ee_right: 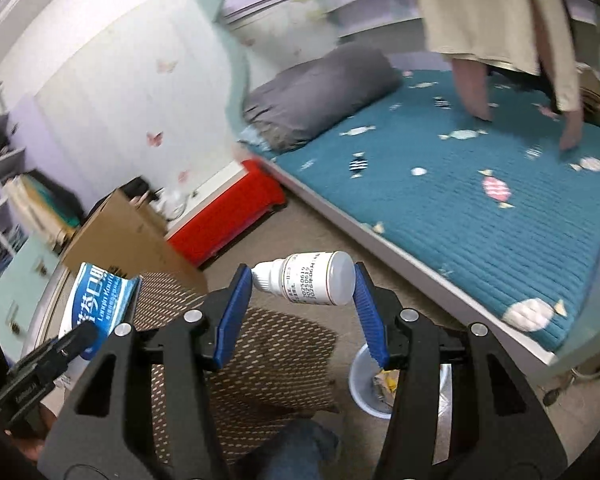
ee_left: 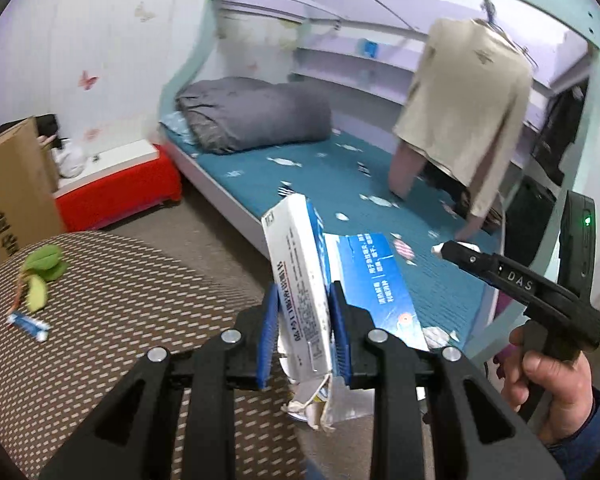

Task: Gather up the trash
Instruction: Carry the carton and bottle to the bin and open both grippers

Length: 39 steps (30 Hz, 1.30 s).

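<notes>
bed (ee_right: 480,216) ahead, open floor (ee_right: 324,224) before it

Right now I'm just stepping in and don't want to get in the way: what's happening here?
A person is clearing trash with a handheld gripper in each hand. The left gripper is clamped on a blue and white medicine box. The right gripper holds a small white bottle end to end. A small bin with rubbish in it stands on the floor below. A small tube and green peel lie on the patterned table.
</notes>
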Available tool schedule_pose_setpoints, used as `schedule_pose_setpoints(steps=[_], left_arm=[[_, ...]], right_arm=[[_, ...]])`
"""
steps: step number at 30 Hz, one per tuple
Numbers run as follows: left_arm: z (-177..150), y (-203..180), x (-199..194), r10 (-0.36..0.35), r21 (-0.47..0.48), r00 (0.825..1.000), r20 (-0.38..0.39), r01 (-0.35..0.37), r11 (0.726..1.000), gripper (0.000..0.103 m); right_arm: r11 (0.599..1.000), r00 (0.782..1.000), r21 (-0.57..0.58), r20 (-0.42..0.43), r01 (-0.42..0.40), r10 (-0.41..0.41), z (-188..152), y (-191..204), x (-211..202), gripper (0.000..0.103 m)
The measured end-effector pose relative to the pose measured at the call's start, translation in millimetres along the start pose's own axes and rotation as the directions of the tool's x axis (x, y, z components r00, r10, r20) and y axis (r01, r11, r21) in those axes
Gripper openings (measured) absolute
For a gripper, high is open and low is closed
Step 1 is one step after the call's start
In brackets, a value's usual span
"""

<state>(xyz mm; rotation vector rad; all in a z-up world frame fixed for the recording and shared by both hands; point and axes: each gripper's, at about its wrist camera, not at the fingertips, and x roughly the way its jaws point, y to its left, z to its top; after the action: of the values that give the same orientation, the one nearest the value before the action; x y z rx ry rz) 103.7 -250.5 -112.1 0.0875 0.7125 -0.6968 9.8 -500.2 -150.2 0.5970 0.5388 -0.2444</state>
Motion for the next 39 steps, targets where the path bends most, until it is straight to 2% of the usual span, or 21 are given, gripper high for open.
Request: schedule_pose_setpoints(steps=[7,14,22,27,28,30,31,32,33,36,39], left_arm=[[-2.7,-38.0,61.3,-0.033,0.027,0.995,-0.099,0.036,0.999,0.025],[-12.8,-53.0,123.4,-0.005,0.047,0.976,-0.216,0.016,0.999,0.025],[-30.4,-57.1,182.0,0.011,0.059,0.939,-0.345,0.01,0.998,0.026],[-44.5,-58.6,216.6,0.044,0.09,0.899,-0.436,-0.005,0.996,0.029],[-46.3,-58.9,221.7,0.044,0.095,0.892,-0.45,-0.002,0.995,0.031],[-48.4,-57.6,230.6,0.068,0.11,0.884,-0.462,-0.02,0.994,0.057],[-48.4,-56.8,231.6,0.086,0.116,0.887,-0.454,-0.037,0.993,0.086],[-47.3,-55.6,230.8,0.11,0.122,0.893,-0.437,-0.062,0.991,0.091],[-45.7,-53.2,228.7,0.12,0.121,0.897,-0.426,-0.075,0.99,0.091],[-40.1,-49.3,224.1,0.112,0.098,0.897,-0.427,-0.077,0.992,0.091],[-34.4,-43.6,209.8,0.09,0.075,0.916,-0.391,-0.065,0.995,0.091]], right_arm=[[0.998,0.998,0.032,-0.032,0.05,-0.049,1.1,-29.1,16.4,0.051],[0.992,0.988,0.096,-0.138,0.082,-0.068,-14.0,-62.0,59.5,0.051],[0.986,0.974,0.145,-0.221,0.086,-0.053,-28.5,-81.2,98.9,0.051],[0.979,0.962,0.18,-0.271,0.094,-0.043,-37.8,-92.5,123.5,0.051],[0.978,0.96,0.184,-0.277,0.094,-0.041,-39.6,-93.7,126.7,0.051],[0.972,0.954,0.219,-0.3,0.09,-0.02,-45.7,-100.0,137.2,0.056],[0.968,0.949,0.235,-0.314,0.093,-0.015,-48.5,-103.3,141.8,0.06],[0.963,0.944,0.248,-0.329,0.106,-0.019,-52.3,-107.0,146.6,0.073],[0.96,0.941,0.252,-0.336,0.119,-0.028,-53.5,-108.9,149.3,0.083],[0.948,0.932,0.277,-0.36,0.156,-0.048,-61.6,-114.2,151.2,0.096],[0.936,0.933,0.302,-0.353,0.18,-0.065,-64.9,-116.1,145.5,0.097]])
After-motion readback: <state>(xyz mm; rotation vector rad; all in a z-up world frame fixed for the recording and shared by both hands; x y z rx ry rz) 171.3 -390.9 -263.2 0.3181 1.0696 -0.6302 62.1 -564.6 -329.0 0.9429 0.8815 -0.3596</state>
